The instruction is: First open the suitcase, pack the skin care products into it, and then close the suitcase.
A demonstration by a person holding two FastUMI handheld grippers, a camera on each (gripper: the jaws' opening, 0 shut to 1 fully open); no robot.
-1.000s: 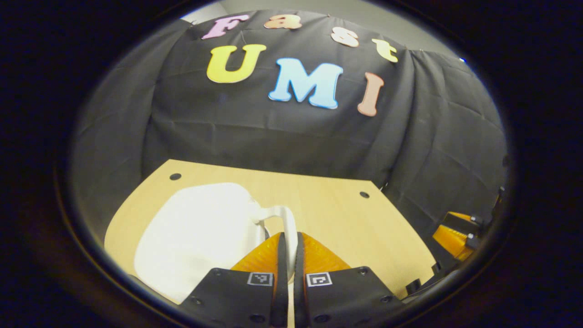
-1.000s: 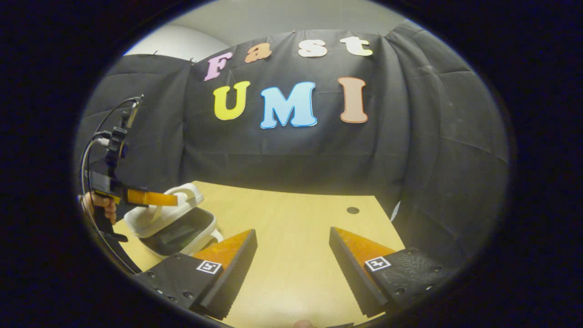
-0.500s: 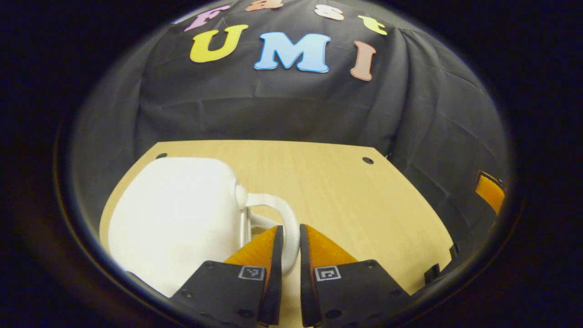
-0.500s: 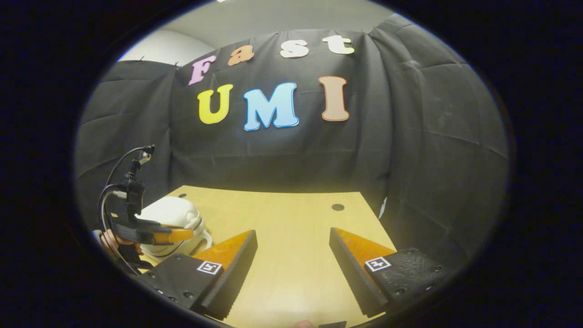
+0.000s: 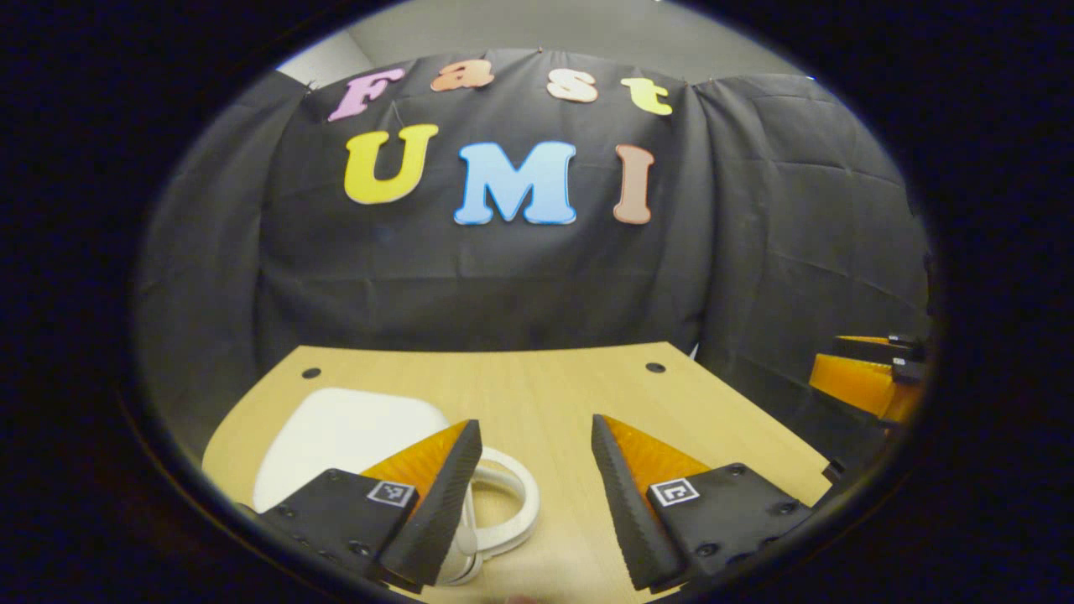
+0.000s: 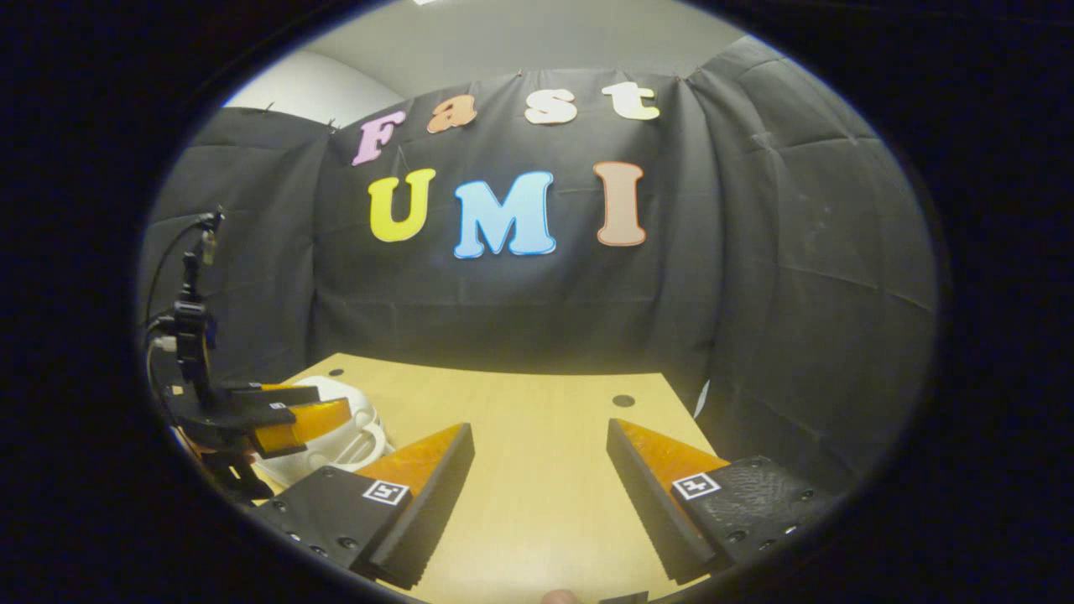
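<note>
Left gripper view shows my left gripper [image 5: 530, 470] spread wide above the white suitcase [image 5: 344, 432], lid down on the table [image 5: 554, 386], its handle [image 5: 503, 512] free — my right gripper [image 6: 537, 474] also gapes, empty — so I judge the closing done.

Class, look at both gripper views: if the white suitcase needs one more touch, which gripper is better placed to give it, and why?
The left gripper. Its open jaws hang right over the suitcase handle. The right gripper, also open, points at bare table, with the suitcase well off to its left.
</note>
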